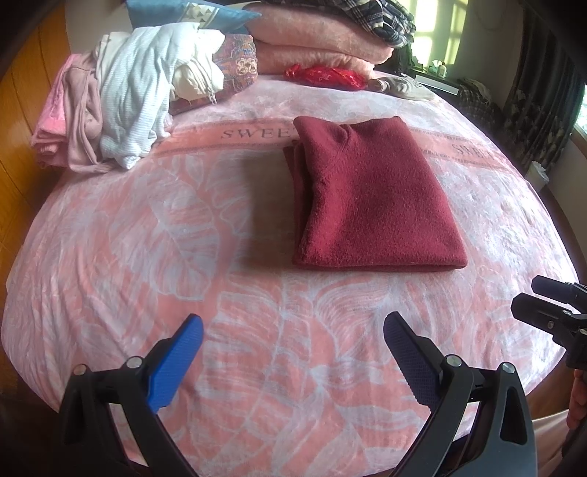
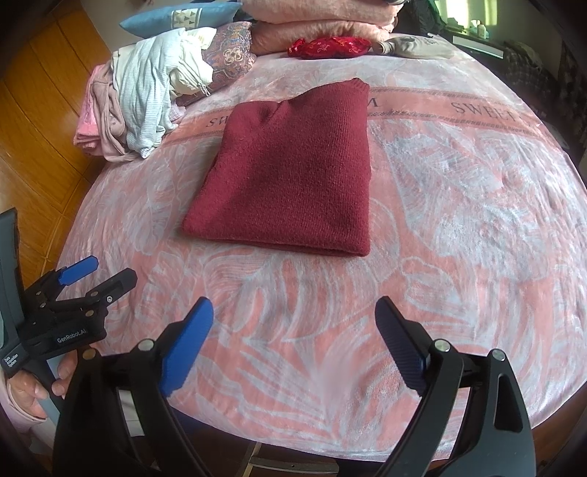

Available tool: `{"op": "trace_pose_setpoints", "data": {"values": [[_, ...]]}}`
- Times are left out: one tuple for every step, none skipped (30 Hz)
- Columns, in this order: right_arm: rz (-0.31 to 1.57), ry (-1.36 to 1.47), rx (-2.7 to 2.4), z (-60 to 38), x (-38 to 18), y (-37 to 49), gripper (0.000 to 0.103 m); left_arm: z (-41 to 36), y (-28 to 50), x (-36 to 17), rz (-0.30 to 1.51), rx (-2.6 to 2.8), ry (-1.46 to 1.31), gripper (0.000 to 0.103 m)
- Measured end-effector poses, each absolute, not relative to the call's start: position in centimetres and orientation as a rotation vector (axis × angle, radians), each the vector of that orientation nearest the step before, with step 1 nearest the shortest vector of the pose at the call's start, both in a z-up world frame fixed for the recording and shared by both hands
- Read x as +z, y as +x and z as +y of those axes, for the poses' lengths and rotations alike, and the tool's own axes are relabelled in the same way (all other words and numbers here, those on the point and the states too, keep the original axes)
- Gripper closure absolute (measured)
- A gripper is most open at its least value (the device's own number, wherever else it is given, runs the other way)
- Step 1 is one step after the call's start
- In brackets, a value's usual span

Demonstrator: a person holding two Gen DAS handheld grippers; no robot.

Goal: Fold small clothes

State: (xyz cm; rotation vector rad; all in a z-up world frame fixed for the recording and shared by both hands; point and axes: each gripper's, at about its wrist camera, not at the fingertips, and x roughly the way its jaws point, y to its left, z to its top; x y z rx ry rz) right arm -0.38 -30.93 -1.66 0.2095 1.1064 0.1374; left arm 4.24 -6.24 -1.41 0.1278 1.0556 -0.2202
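Observation:
A dark red knitted garment [image 1: 370, 198] [image 2: 293, 179] lies folded into a neat rectangle on the pink leaf-patterned blanket [image 1: 146, 238] [image 2: 458, 220]. My left gripper [image 1: 293, 326] hovers open over the blanket's near part, a short way in front of the fold, with nothing between its blue pads. My right gripper [image 2: 293, 312] is also open and empty, held just as far back from the garment. In the right wrist view the left gripper [image 2: 106, 269] shows at the left edge, held by a hand [image 2: 33, 385].
A heap of unfolded clothes, white, striped and pink [image 1: 121, 102] [image 2: 146, 95], sits at the blanket's far left. Folded pink blankets [image 1: 315, 40], cushions [image 2: 179, 18], a red pouch [image 1: 326, 75] and a beige item [image 2: 418, 47] line the far edge. Wooden floor [image 2: 44, 121] lies left.

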Motion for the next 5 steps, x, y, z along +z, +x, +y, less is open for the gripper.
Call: {"op": "trace_pose_setpoints", "data": {"values": [[1.106, 0.211, 0.137, -30.98, -1.6, -0.32, 0.013, -6.14, 4.27, -1.43, 1.055, -0.22, 0.13, 0.004], [1.105, 0.211, 0.136, -31.05, -1.57, -0.28, 0.013, -6.06, 4.31, -1.42, 1.054, -0.22, 0.131, 0.004], [1.105, 0.212, 0.136, -31.09, -1.54, -0.24, 0.013, -6.01, 4.37, -1.38, 1.053, -0.222, 0.134, 0.004], [1.106, 0.211, 0.137, -31.13, -1.55, -0.21, 0.013, -6.01, 4.35, -1.36, 1.052, -0.222, 0.136, 0.004], [1.106, 0.211, 0.137, -31.16, -1.55, -0.19, 0.013, -5.94, 4.33, -1.35, 1.05, -0.222, 0.138, 0.004]]}}
